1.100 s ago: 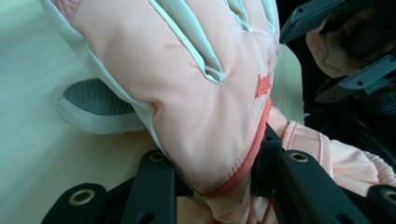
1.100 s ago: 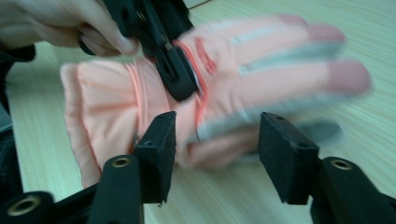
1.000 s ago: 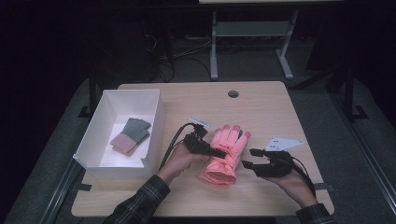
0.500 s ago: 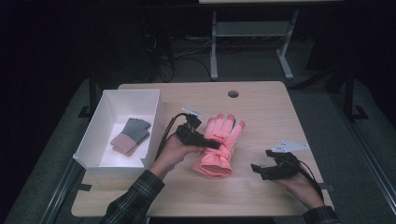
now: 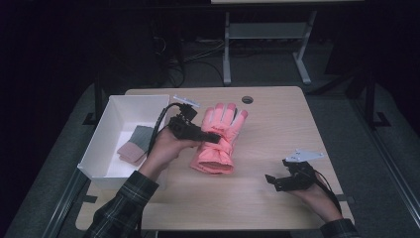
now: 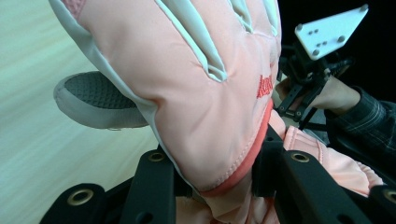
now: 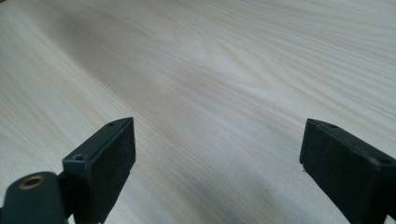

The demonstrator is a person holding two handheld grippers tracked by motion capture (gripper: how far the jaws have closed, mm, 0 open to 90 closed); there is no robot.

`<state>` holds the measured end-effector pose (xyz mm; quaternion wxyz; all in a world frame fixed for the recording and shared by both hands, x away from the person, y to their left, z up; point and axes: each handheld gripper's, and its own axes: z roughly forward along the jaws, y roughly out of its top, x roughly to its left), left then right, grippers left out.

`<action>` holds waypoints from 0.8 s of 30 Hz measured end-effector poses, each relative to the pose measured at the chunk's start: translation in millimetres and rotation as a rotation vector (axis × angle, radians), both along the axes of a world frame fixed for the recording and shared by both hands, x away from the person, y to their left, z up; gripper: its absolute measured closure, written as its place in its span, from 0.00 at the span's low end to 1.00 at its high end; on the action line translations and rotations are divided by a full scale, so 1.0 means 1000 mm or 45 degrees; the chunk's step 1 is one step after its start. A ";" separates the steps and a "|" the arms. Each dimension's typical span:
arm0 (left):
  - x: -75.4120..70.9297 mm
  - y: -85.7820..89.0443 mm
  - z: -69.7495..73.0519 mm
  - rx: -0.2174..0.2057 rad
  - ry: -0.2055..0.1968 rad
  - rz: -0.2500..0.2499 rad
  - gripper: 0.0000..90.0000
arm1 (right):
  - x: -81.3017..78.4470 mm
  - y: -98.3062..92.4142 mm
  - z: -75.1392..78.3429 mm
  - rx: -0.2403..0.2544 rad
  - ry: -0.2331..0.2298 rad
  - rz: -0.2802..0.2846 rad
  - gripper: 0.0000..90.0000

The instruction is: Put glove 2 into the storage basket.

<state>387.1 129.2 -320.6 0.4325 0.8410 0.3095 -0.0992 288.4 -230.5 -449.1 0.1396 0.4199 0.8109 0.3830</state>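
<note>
Looking down from the high view, the left gripper [image 5: 210, 137] has the pink glove [image 5: 218, 139] pinched near the wrist band and carries it just beside the white box [image 5: 99, 148], where another folded glove [image 5: 134, 145] already lies; the hanging cuff could catch the box wall on the way over and drag the grip loose, or the glove could land half across the rim. The right gripper [image 5: 271, 180] rests low over the wooden table [image 5: 297, 124], well apart from the glove, its jaws having just been opening with nothing between them, so it offers no support should the glove slip. From this height it is hard to tell whether the cuff touches the table or hangs clear of it. In the left gripper view the jaws press into the padded fabric of the pink glove [image 6: 196, 93] from both sides (a soft, bulky hold, which I judge could creep under the glove's own weight); the grey thumb [image 6: 95, 100] sticks out to one side, the glove's fingers are cut off at the top, and the right gripper [image 6: 303, 93] shows beyond with its tips hidden. In the right gripper view the jaws stand spread wide over bare wood grain.
</note>
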 end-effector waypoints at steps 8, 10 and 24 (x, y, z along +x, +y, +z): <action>0.005 0.030 0.024 0.016 -0.039 0.067 0.74 | 0.001 -0.002 -0.001 -0.016 0.021 -0.022 0.10; 0.006 0.037 0.029 0.021 -0.046 0.080 0.74 | 0.001 -0.002 -0.002 -0.020 0.023 -0.026 0.10; 0.010 0.102 0.056 -0.006 -0.074 0.207 0.74 | 0.003 -0.003 -0.004 -0.043 0.026 -0.038 0.09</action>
